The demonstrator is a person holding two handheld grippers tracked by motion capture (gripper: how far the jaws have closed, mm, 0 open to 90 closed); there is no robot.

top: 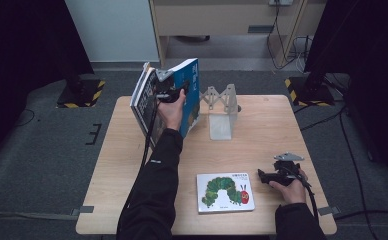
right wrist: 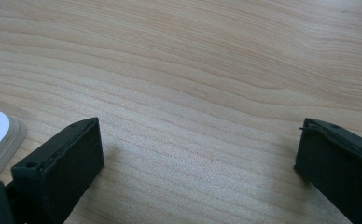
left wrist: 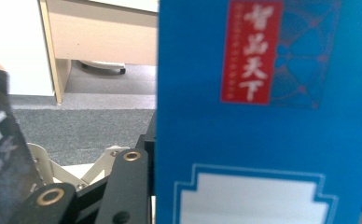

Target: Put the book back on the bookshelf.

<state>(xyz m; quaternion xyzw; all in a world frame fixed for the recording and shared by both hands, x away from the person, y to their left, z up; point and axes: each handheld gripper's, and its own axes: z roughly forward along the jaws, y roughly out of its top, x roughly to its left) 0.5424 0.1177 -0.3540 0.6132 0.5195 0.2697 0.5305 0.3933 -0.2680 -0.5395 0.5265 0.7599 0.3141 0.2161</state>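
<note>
A person is working at a light wooden table (top: pixel 262 125), the left forearm reaching toward its far left corner. There the left gripper (top: pixel 174 92) is holding books up off the table: a blue book (top: pixel 191 95) with a red label, standing nearly upright with its long axis rising and its top leaning slightly away, and beside it a darker book (top: pixel 143 102) on the outer side. In the left gripper view the blue cover (left wrist: pixel 263 116) is pressing against the black fingers (left wrist: pixel 123 186), which are clamped on the books at a middling width. Just right of them, near the far edge, a pale folding book rack (top: pixel 221 107) is waiting, so the held books are lying directly left of its open slot, and the left hand is clearly the nearer one. Near the front edge a caterpillar picture book (top: pixel 225 192) is lying flat. Just to its right the right gripper (top: pixel 265 177) is resting low, its fingers (right wrist: pixel 62 163) standing well apart over bare wood, gripping nothing.
</note>
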